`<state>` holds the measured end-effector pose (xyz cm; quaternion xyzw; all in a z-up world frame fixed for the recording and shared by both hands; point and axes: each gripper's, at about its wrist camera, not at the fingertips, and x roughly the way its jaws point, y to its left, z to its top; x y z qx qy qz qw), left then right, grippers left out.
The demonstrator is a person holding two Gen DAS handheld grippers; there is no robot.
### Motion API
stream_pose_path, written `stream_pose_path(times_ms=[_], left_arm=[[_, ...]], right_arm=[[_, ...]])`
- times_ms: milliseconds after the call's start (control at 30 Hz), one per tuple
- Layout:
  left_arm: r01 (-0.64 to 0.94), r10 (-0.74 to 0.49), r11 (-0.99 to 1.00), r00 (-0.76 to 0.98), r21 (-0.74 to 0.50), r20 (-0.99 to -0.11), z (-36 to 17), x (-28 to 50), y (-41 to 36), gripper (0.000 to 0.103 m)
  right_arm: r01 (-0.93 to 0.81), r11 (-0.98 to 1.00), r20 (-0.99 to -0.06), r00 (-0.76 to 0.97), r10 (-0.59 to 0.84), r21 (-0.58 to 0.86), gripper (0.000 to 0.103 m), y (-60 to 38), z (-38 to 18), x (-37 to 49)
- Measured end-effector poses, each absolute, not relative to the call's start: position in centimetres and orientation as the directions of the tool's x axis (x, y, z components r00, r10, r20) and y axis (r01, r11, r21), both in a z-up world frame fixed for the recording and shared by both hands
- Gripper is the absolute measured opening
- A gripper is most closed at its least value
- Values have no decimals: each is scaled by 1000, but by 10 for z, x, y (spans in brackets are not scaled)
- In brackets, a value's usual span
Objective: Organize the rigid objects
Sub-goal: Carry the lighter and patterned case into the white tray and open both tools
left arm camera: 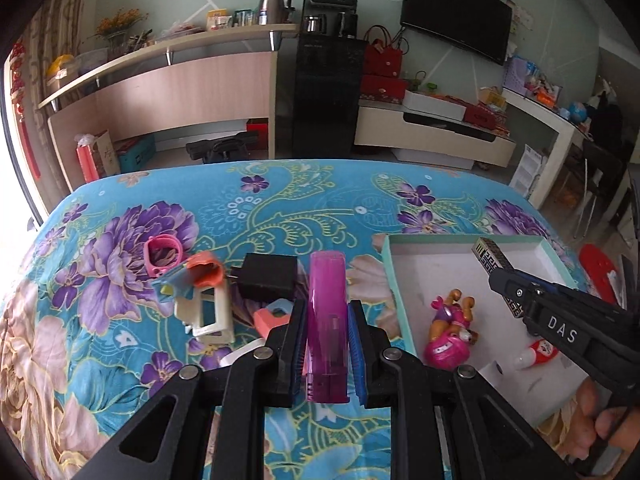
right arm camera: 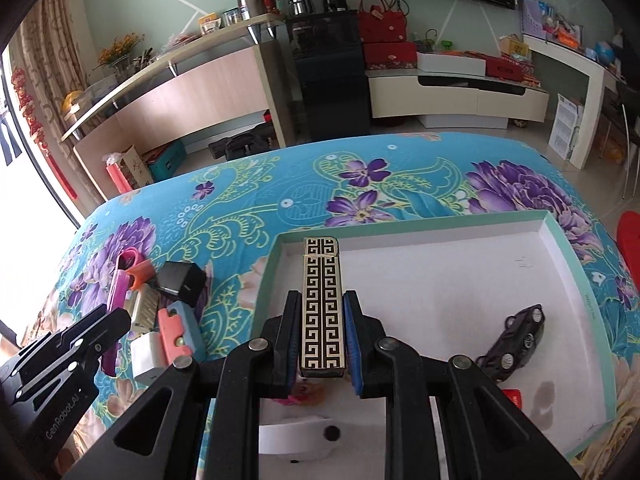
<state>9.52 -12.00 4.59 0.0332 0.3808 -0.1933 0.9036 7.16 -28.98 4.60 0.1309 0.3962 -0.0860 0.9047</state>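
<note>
Floral blue bedspread [left arm camera: 240, 208] under white mint-rimmed cardboard box [right arm camera: 560, 248] with pink doll figure [left arm camera: 450, 328], black toy car [right arm camera: 516, 340]; left gripper [left arm camera: 327, 320] jaws clamped around translucent magenta plastic stick [left arm camera: 326, 312], right gripper [right arm camera: 320, 320] jaws around gold-and-black key-patterned lighter [right arm camera: 322, 300], black cube charger [left arm camera: 266, 276] alongside.

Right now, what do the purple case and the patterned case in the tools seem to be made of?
Purple case: probably translucent plastic, glossy; light passes through its body.
Patterned case: possibly metal or lacquered plastic, shiny cream-gold with a black key pattern; the material cannot be told for certain.

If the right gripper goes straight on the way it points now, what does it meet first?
Probably the bare white floor of the box: the right gripper, shut on the patterned lighter, points into it. Depth is unclear.
</note>
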Motion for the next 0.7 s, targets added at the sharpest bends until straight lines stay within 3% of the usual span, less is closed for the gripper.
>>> stream_pose_path(times_ms=[267, 700], left_arm=[[518, -362, 855, 583, -11, -728, 42, 71, -179, 21], [614, -361, 787, 524, 49, -771, 34, 84, -245, 21]], right_arm=[[413, 895, -762, 630, -150, 166, 21, -346, 41, 45], [443, 879, -767, 622, -158, 178, 21, -365, 35, 38]])
